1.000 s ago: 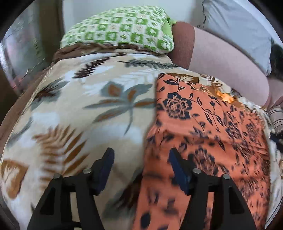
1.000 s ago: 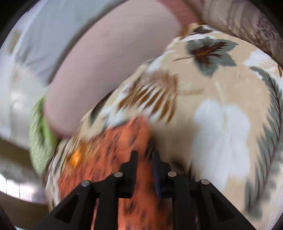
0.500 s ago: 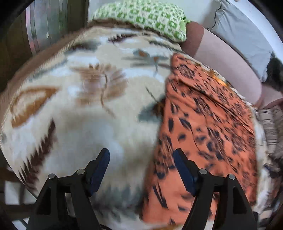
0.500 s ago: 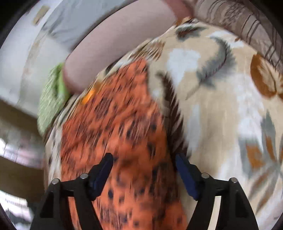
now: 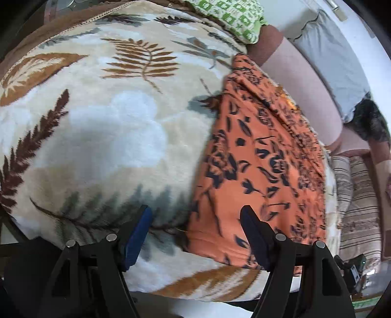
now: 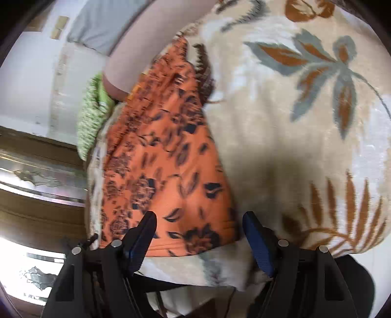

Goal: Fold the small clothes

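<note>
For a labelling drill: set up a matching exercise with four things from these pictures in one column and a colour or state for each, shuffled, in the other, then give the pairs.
1. garment
2. blanket
3. pillow
4. right gripper

A. green and white checks
B. open, holding nothing
C. orange with dark flowers
D. beige with leaf pattern

Pairs: 1-C, 2-D, 3-A, 4-B

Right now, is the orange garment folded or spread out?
Folded: the orange garment lies as a long narrow strip on the blanket, layered edge showing along one side.
</note>
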Action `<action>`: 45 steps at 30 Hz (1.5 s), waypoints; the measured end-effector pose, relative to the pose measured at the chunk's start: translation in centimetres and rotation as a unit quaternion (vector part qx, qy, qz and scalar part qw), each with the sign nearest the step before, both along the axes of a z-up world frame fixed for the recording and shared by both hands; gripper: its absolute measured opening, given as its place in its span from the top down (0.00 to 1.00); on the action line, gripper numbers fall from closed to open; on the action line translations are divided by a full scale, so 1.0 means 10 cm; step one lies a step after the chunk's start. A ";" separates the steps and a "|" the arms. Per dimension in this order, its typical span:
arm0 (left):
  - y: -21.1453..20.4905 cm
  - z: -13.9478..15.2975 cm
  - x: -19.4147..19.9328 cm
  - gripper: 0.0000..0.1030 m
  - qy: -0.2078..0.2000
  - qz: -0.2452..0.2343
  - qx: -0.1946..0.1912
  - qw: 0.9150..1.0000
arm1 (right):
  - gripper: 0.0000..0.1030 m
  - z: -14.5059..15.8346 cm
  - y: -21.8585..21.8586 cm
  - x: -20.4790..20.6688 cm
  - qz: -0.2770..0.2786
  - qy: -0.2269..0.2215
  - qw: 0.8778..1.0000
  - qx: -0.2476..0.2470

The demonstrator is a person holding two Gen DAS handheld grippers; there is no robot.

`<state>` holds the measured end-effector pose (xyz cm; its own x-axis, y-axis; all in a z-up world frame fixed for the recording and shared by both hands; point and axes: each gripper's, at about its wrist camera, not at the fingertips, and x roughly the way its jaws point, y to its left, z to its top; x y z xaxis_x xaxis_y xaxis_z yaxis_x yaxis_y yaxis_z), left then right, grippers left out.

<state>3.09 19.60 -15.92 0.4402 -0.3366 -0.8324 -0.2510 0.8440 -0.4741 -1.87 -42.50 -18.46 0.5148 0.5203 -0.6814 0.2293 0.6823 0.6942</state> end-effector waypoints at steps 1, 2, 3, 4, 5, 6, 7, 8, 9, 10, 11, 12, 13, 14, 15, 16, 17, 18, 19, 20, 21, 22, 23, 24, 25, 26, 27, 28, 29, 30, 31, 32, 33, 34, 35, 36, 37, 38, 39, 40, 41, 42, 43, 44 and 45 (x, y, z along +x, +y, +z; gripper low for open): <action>-0.01 0.01 -0.01 0.27 -0.005 -0.002 -0.004 1.000 | 0.28 0.00 0.04 0.03 -0.002 0.001 1.000 -0.005; -0.02 0.00 -0.01 0.27 -0.008 -0.004 -0.006 1.000 | 0.28 -0.02 0.09 0.09 -0.003 0.008 1.000 -0.010; -0.03 -0.03 0.00 0.27 -0.007 -0.006 -0.004 1.000 | 0.28 -0.09 0.09 0.11 -0.004 0.023 1.000 -0.013; -0.05 -0.09 0.01 0.27 -0.001 -0.007 0.000 1.000 | 0.29 -0.16 0.08 0.12 -0.010 0.033 0.999 -0.009; -0.05 -0.13 0.01 0.27 -0.003 -0.007 0.002 1.000 | 0.32 -0.19 0.03 0.09 -0.018 0.035 0.999 -0.001; -0.06 -0.13 0.00 0.27 -0.008 -0.007 0.005 1.000 | 0.32 -0.19 0.01 0.08 -0.022 0.032 0.999 0.006; -0.07 -0.11 -0.01 0.27 -0.011 -0.009 0.009 1.000 | 0.32 -0.18 0.01 0.08 -0.023 0.031 0.999 0.008; -0.08 -0.10 -0.03 0.30 -0.012 -0.007 0.013 1.000 | 0.33 -0.18 0.01 0.08 -0.022 0.032 0.999 0.006; -0.07 -0.09 -0.04 0.52 -0.013 0.000 0.020 1.000 | 0.40 -0.17 0.01 0.07 -0.022 0.034 0.999 0.001; -0.04 -0.09 -0.05 0.80 -0.010 0.008 0.023 1.000 | 0.46 -0.15 0.01 0.05 -0.025 0.033 0.999 -0.006; -0.01 -0.13 -0.04 0.84 -0.003 0.008 0.012 1.000 | 0.63 -0.10 0.02 0.03 -0.027 0.024 0.999 -0.016; 0.02 -0.16 -0.04 0.84 0.001 0.010 -0.004 1.000 | 0.69 -0.04 0.04 0.01 -0.025 0.013 0.999 -0.027; 0.04 -0.18 -0.05 0.84 0.002 0.014 -0.011 1.000 | 0.69 0.00 0.07 0.01 -0.020 0.005 0.999 -0.036; 0.04 -0.19 -0.05 0.84 0.002 0.013 -0.012 1.000 | 0.68 0.01 0.09 0.02 -0.014 0.005 0.999 -0.041; 0.04 -0.18 -0.05 0.84 0.002 0.011 -0.010 1.000 | 0.68 -0.03 0.10 0.04 -0.011 0.017 0.999 -0.045; 0.03 -0.17 -0.05 0.79 0.002 0.011 -0.009 1.000 | 0.68 -0.10 0.10 0.07 -0.014 0.032 0.998 -0.047; 0.02 -0.16 -0.06 0.74 0.001 0.008 -0.010 1.000 | 0.67 -0.17 0.10 0.08 -0.012 0.049 0.998 -0.040; 0.00 -0.15 -0.06 0.58 0.000 0.002 -0.014 1.000 | 0.67 -0.18 0.09 0.08 -0.011 0.049 0.998 -0.033; -0.03 -0.12 -0.08 0.44 -0.003 -0.004 -0.015 1.000 | 0.67 -0.16 0.09 0.07 -0.010 0.045 0.998 -0.037; -0.07 -0.10 -0.09 0.40 -0.006 -0.011 -0.008 1.000 | 0.66 -0.14 0.10 0.07 -0.005 0.042 0.998 -0.037; -0.12 -0.08 -0.10 0.38 -0.009 -0.019 0.008 1.000 | 0.64 -0.15 0.10 0.08 -0.001 0.040 0.999 -0.035; -0.16 -0.09 -0.10 0.38 -0.012 -0.023 0.023 0.999 | 0.64 -0.16 0.10 0.07 0.002 0.039 0.999 -0.032; -0.20 -0.10 -0.10 0.38 -0.013 -0.029 0.038 0.999 | 0.64 -0.18 0.09 0.07 0.001 0.038 0.999 -0.028; -0.22 -0.12 -0.10 0.42 -0.012 -0.031 0.049 0.998 | 0.64 -0.20 0.07 0.07 -0.002 0.038 0.999 -0.019; -0.24 -0.12 -0.09 0.53 -0.012 -0.032 0.065 0.997 | 0.64 -0.22 0.04 0.07 -0.007 0.040 0.999 -0.007; -0.25 -0.11 -0.09 0.62 -0.008 -0.033 0.082 0.996 | 0.64 -0.23 0.03 0.06 -0.009 0.041 0.999 0.000; -0.24 -0.11 -0.09 0.83 -0.006 -0.036 0.091 0.995 | 0.64 -0.22 0.01 0.06 -0.008 0.041 0.999 0.003; -0.22 -0.11 -0.09 0.92 -0.008 -0.042 0.078 0.996 | 0.66 -0.21 0.03 0.06 -0.005 0.039 0.999 0.001; -0.18 -0.09 -0.10 0.92 -0.012 -0.038 0.059 0.997 | 0.71 -0.18 0.05 0.05 0.002 0.031 1.000 -0.002; -0.16 -0.06 -0.12 0.93 -0.017 -0.034 0.055 0.998 | 0.85 -0.15 0.08 0.05 0.008 0.026 1.000 -0.003; -0.16 -0.01 -0.13 0.93 -0.025 -0.033 0.062 0.997 | 0.87 -0.11 0.09 0.04 0.011 0.018 1.000 -0.004; -0.15 0.03 -0.14 0.93 -0.031 -0.031 0.062 0.997 | 0.87 -0.08 0.08 0.03 0.010 0.010 1.000 -0.001; -0.13 0.06 -0.15 0.93 -0.035 -0.029 0.054 0.997 | 0.87 -0.04 0.07 0.02 0.007 0.003 1.000 0.005; -0.11 0.11 -0.16 0.93 -0.042 -0.027 0.046 0.998 | 0.87 -0.01 0.06 0.02 0.005 -0.003 1.000 0.010; -0.09 0.17 -0.16 0.93 -0.051 -0.023 0.044 0.997 | 0.88 0.04 0.04 0.02 0.003 -0.012 1.000 0.019; -0.06 0.23 -0.16 0.93 -0.058 -0.019 0.042 0.997 | 0.88 0.10 0.02 0.03 0.002 -0.021 0.999 0.025; -0.03 0.29 -0.15 0.93 -0.064 -0.014 0.034 0.997 | 0.88 0.15 0.01 0.03 0.001 -0.027 0.999 0.027; 0.01 0.34 -0.15 0.93 -0.069 -0.010 0.024 0.997 | 0.88 0.21 -0.02 0.05 -0.001 -0.036 0.999 0.034; 0.03 0.38 -0.15 0.93 -0.073 -0.007 0.021 0.997 | 0.88 0.26 -0.04 0.06 -0.003 -0.042 0.998 0.039; 0.05 0.41 -0.14 0.93 -0.077 -0.004 0.021 0.997 | 0.88 0.32 -0.06 0.07 -0.006 -0.049 0.998 0.041; 0.06 0.43 -0.13 0.93 -0.079 -0.002 0.021 0.997 | 0.89 0.38 -0.08 0.09 -0.008 -0.056 0.998 0.042; 0.07 0.44 -0.11 0.93 -0.079 0.000 0.019 0.997 | 0.89 0.41 -0.09 0.10 -0.009 -0.060 0.997 0.041; 0.09 0.44 -0.11 0.93 -0.078 0.002 0.016 0.997 | 0.89 0.43 -0.11 0.11 -0.011 -0.061 0.997 0.040; 0.11 0.41 -0.12 0.93 -0.075 0.003 0.016 0.997 | 0.89 0.42 -0.12 0.13 -0.012 -0.057 0.998 0.039; 0.12 0.38 -0.13 0.93 -0.070 0.004 0.017 0.997 | 0.89 0.38 -0.12 0.13 -0.013 -0.049 0.998 0.037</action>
<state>1.77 20.81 -12.09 0.5550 -0.3052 -0.7738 -0.1920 0.8581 -0.4762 -0.60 -43.74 -14.66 0.5906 0.5534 -0.5873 0.1740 0.6234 0.7623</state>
